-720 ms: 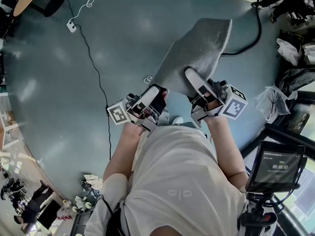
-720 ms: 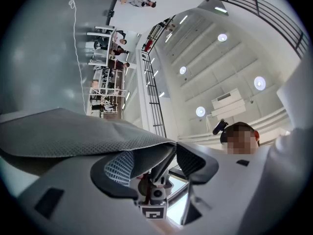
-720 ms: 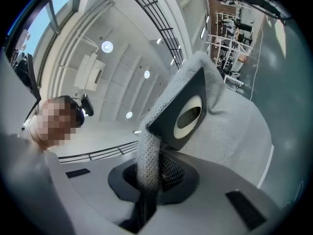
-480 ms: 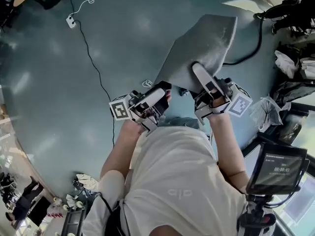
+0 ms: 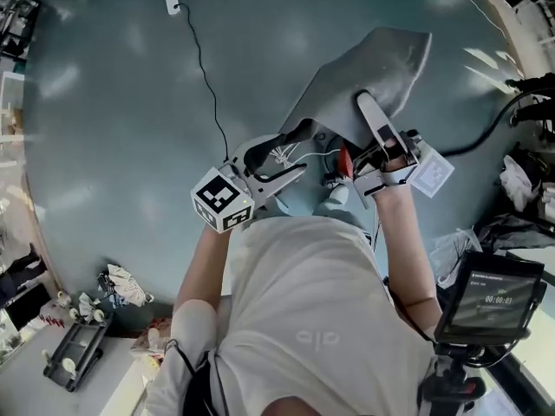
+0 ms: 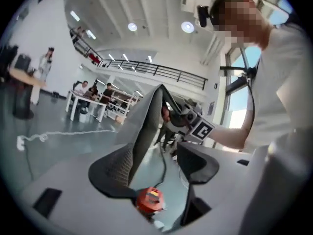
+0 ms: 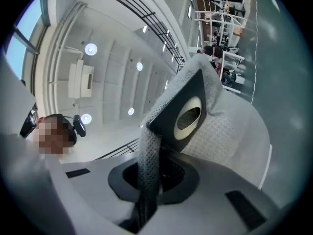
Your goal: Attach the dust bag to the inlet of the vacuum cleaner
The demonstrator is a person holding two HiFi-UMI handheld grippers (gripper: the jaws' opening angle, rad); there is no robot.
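Two hand-held grippers are held up over the floor (image 5: pixel 104 146), and the bag (image 5: pixel 368 72) is carried in the air between them, in front of the person. The right hand-held gripper (image 5: pixel 366 104) is closed on a fold of the bag's cloth, near the collar (image 7: pixel 166 109). The left hand-held gripper (image 5: pixel 297 152) is spread wide and nothing is gripped in it; the bag's edge runs beside one jaw, and contact cannot be told.

The bag is judged light, soft and floppy, so the cloth is likely to sag and swing. Only the collar looks stiff, and it is best taken by its edges, so that the hole (image 7: pixel 188 116) can be steered onto the inlet.

The bag is seen as grey, felt-like cloth with a dark flat collar pierced by a round, pale-rimmed hole. No inlet is made out.
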